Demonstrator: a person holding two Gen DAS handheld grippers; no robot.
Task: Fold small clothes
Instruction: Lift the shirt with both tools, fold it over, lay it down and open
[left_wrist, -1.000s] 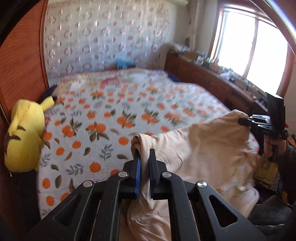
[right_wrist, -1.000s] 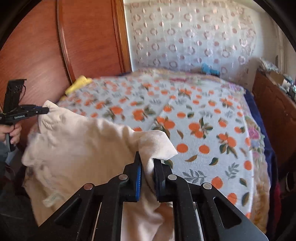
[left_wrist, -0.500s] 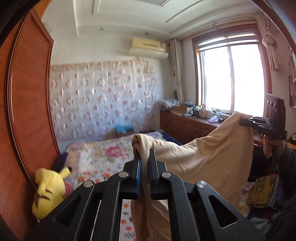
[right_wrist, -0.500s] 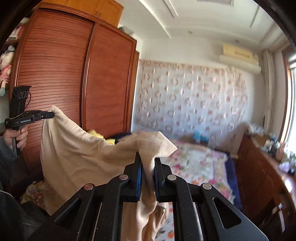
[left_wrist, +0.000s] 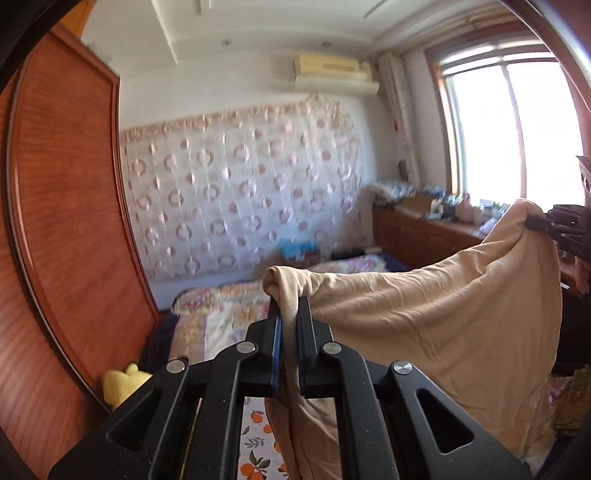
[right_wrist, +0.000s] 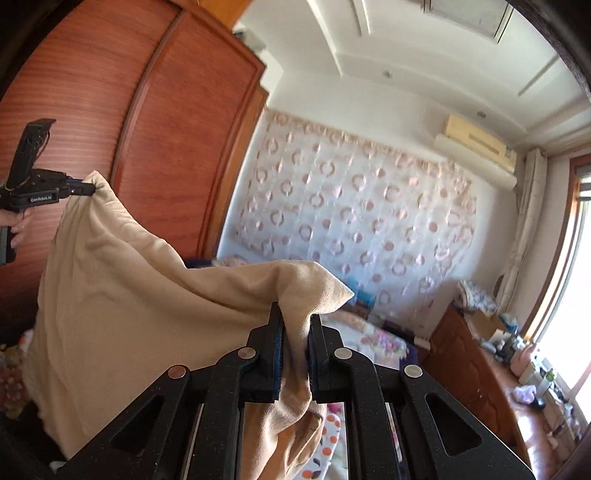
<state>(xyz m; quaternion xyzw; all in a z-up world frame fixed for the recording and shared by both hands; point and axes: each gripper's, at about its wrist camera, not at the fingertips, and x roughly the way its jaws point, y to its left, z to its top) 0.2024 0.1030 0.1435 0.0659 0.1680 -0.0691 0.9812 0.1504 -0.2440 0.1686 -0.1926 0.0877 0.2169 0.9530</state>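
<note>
Nearest you, your left gripper (left_wrist: 289, 314) has its jaws pinched almost together on one bunched corner of the beige garment (left_wrist: 424, 332), the cloth squeezed between the blue-edged pads. Your right gripper (right_wrist: 295, 321) is likewise clamped nearly closed on the opposite corner, a pointed flap of fabric sticking out past its tips. The garment hangs in the air between the two, stretched wide and sagging in the middle, its lower part draping down toward the bed (left_wrist: 221, 314) with the orange-print cover. A yellow plush toy (left_wrist: 122, 382) sits low on the left by the wooden wardrobe (left_wrist: 66, 221). Farther off, a patterned curtain (left_wrist: 240, 206) covers the far wall under what looks like an air conditioner (left_wrist: 332, 68), though the view is blurred there. A bright window (left_wrist: 517, 133) stands at the far right above a cluttered wooden counter (left_wrist: 424, 225)
</note>
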